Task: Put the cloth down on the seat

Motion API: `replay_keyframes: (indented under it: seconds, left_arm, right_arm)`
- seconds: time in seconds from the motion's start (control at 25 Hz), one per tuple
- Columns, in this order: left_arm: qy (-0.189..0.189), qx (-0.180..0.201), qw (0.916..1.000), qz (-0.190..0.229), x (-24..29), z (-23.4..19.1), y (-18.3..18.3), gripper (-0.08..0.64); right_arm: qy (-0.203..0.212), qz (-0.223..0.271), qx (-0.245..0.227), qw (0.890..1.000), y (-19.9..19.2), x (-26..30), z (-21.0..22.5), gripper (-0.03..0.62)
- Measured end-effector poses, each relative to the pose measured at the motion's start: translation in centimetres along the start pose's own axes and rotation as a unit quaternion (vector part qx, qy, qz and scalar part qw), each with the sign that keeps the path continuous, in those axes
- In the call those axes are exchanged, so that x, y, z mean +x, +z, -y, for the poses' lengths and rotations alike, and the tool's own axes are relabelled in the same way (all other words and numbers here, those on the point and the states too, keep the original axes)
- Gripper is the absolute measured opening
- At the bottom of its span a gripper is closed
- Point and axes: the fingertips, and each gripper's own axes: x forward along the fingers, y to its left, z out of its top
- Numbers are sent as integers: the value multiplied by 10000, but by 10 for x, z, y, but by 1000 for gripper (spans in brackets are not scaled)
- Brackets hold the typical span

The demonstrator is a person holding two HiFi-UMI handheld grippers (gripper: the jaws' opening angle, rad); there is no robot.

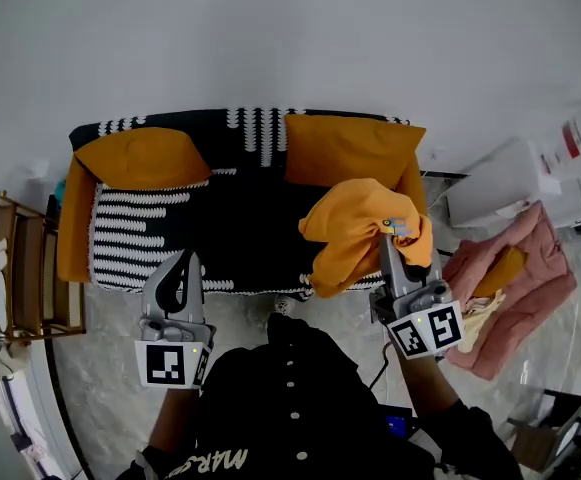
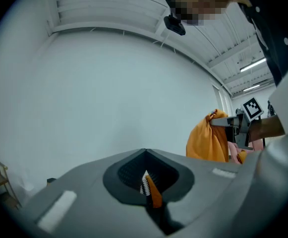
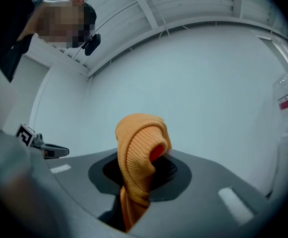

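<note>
The seat (image 1: 255,218) is a small sofa under a black cover with white stripes, and an orange cushion (image 1: 140,158) lies at each end. My right gripper (image 1: 390,233) is shut on an orange knitted cloth (image 1: 355,230), which hangs bunched above the seat's right front corner. In the right gripper view the cloth (image 3: 140,152) sticks up out of the closed jaws. My left gripper (image 1: 183,261) stands shut and empty over the seat's left front edge. From the left gripper view, the cloth (image 2: 208,140) and the right gripper (image 2: 235,125) show off to the right.
A wooden rack (image 1: 20,268) stands left of the sofa. A pink garment pile (image 1: 520,278) and white boxes (image 1: 510,178) lie to its right. A cardboard box (image 1: 540,443) sits at the lower right. The person's dark jacket (image 1: 290,408) fills the bottom centre.
</note>
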Motion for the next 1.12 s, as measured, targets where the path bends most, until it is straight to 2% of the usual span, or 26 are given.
replay_keyframes:
  seconds: [0.36, 0.56, 0.8, 0.96, 1.12]
  left_arm:
    - [353, 5, 9994, -10, 46, -30, 7, 2]
    - [317, 15, 9992, -261, 48, -36, -6, 2]
    - [293, -33, 9991, -306, 51, -48, -5, 2]
    - [254, 2, 9991, -350, 55, -60, -2, 2]
    - [372, -47, 9981, -488, 50, -69, -12, 2]
  right_arm:
    - [290, -48, 10, 9996, -5, 65, 16, 109]
    - [375, -167, 90, 9991, -15, 81, 11, 109]
    - [512, -173, 49, 9985, -12, 100, -2, 109]
    - [702, -222, 38, 9973, -15, 120, -15, 109]
    - [959, -381, 50, 9946, -33, 142, -26, 109]
